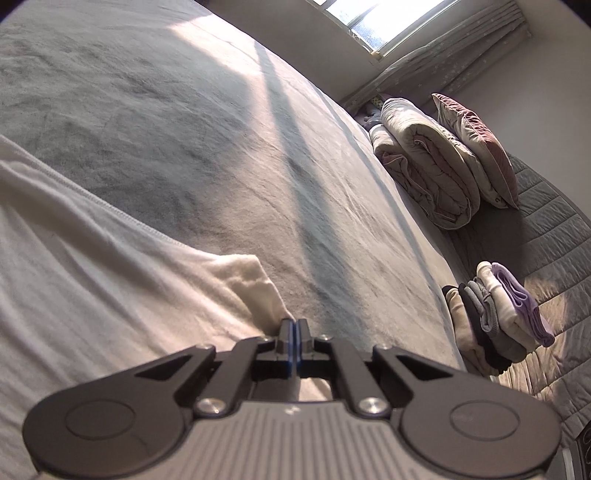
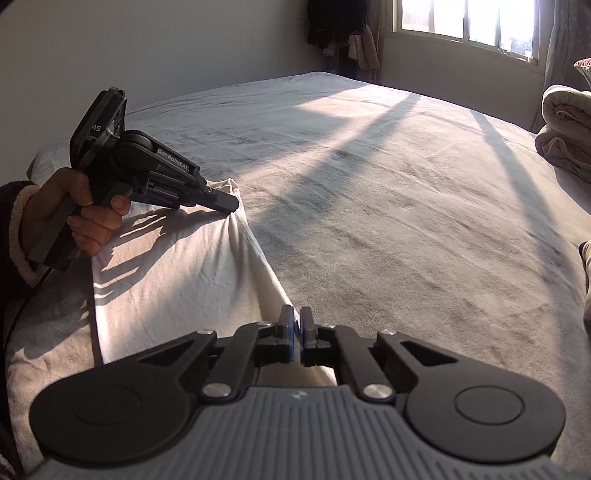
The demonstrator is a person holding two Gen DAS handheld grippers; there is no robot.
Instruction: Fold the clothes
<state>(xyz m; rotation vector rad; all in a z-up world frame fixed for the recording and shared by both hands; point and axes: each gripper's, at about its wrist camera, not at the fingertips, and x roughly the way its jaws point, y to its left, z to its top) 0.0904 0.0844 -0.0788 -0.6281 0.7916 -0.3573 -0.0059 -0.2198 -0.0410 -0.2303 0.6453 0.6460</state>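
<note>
A white garment (image 1: 92, 251) (image 2: 177, 273) lies spread on the grey bed cover (image 1: 184, 122) (image 2: 388, 192). My left gripper (image 1: 294, 325) is shut on a corner of the garment's edge; in the right wrist view the same left gripper (image 2: 231, 206), held by a hand (image 2: 85, 214), pinches the far corner of that edge. My right gripper (image 2: 296, 315) is shut on the near part of the same edge, which runs taut between the two grippers.
A stack of folded clothes (image 1: 498, 314) sits at the right side of the bed. A rolled duvet (image 1: 424, 162) (image 2: 565, 125) and a pillow (image 1: 480, 147) lie further back. A window (image 2: 469, 18) lets sun fall across the bed. Dark clothes (image 2: 340, 26) hang by the wall.
</note>
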